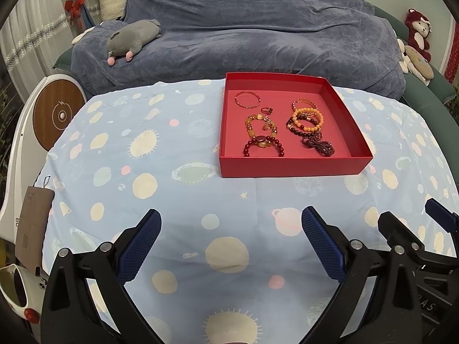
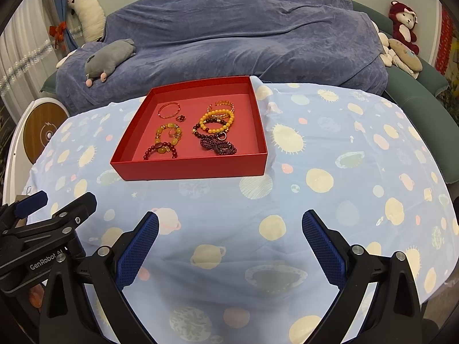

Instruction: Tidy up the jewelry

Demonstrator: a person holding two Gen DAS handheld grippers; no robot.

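Observation:
A shallow red box (image 1: 289, 166) (image 2: 189, 170) stands on the planet-print blue cloth. Inside lie several bracelets: a thin gold bangle (image 1: 247, 99) (image 2: 169, 110), a small ring (image 1: 266, 110) (image 2: 180, 118), an amber bead bracelet (image 1: 259, 127) (image 2: 168, 135), a dark red bead bracelet (image 1: 263, 146) (image 2: 160, 150), yellow bead bracelets (image 1: 307, 119) (image 2: 215, 120) and a dark purple bead strand (image 1: 318, 144) (image 2: 219, 146). My left gripper (image 1: 231, 223) is open and empty, over the cloth in front of the box. My right gripper (image 2: 229, 225) is open and empty, in front and to the right of the box.
The cloth-covered table (image 1: 172, 200) (image 2: 344, 186) fills the foreground. Behind it is a sofa under a blue-grey blanket (image 1: 258, 28) with a grey plush toy (image 1: 133, 38) (image 2: 110, 54). A white device with a round wooden panel (image 1: 57, 114) stands at the left.

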